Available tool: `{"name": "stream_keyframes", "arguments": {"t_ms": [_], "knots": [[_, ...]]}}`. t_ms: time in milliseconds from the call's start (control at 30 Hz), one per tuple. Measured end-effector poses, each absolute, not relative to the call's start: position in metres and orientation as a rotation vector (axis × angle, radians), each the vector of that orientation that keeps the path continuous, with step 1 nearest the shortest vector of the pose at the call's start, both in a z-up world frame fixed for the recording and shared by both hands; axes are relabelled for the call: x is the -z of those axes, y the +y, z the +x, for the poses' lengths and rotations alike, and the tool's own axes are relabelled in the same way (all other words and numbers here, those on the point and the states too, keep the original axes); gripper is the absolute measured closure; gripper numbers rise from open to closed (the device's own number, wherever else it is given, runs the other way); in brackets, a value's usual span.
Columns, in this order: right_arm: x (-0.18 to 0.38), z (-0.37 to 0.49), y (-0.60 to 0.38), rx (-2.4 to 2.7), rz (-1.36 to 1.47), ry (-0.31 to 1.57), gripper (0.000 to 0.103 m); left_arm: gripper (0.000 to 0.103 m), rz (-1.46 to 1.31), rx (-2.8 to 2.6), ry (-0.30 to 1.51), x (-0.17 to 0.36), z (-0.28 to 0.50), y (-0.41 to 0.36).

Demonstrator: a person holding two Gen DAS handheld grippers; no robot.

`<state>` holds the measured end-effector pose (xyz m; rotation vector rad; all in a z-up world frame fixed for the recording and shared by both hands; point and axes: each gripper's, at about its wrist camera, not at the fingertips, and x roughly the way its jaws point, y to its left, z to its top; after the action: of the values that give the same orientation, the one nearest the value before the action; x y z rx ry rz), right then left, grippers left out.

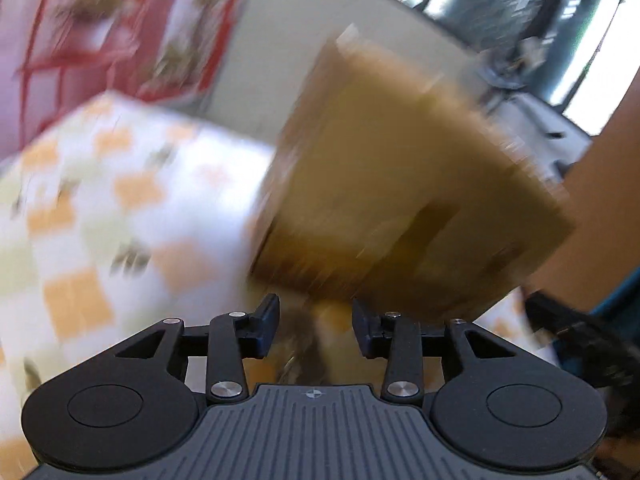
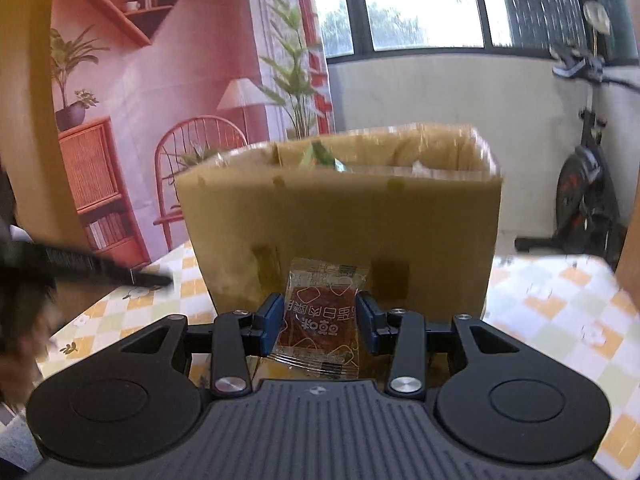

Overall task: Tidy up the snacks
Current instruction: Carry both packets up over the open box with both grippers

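A brown cardboard box [image 2: 340, 220] stands on the checkered table, open at the top, with several snack packets showing inside. My right gripper [image 2: 320, 316] is shut on a clear snack packet [image 2: 320, 316] with brown contents and holds it just in front of the box's near wall. In the left wrist view the same box [image 1: 400, 184] is blurred and tilted in frame, just beyond my left gripper [image 1: 316, 320]. That gripper's jaws stand apart; something blurred lies between them and I cannot tell what.
The table has a white, orange and green checkered cloth [image 2: 560, 312]. A wall poster of a room [image 2: 160, 100] hangs behind, and an exercise bike [image 2: 584, 184] stands at the right. The other gripper [image 2: 100, 268] shows blurred at the left.
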<state>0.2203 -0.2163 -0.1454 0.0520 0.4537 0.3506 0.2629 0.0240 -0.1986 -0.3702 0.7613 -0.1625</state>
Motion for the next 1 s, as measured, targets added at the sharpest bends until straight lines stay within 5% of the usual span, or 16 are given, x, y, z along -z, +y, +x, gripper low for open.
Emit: {"name": "stream_keyframes", "arguments": {"t_ms": [333, 533, 800, 1000], "knots": [[0.18, 0.223, -0.215, -0.376, 0.057, 0.555, 0.061, 0.06, -0.314, 0.12, 0.881, 0.252, 0.273, 0.007], [0.189, 0.226, -0.214, -0.378, 0.062, 0.581, 0.061, 0.044, -0.229, 0.082, 0.852, 0.247, 0.275, -0.015], [0.195, 0.226, -0.219, -0.366, 0.08, 0.588, 0.061, 0.041, -0.014, -0.036, 0.805, 0.251, 0.271, -0.056], [0.198, 0.222, -0.224, -0.356, 0.091, 0.594, 0.061, 0.062, -0.048, -0.033, 0.78, 0.249, 0.271, -0.051]]}}
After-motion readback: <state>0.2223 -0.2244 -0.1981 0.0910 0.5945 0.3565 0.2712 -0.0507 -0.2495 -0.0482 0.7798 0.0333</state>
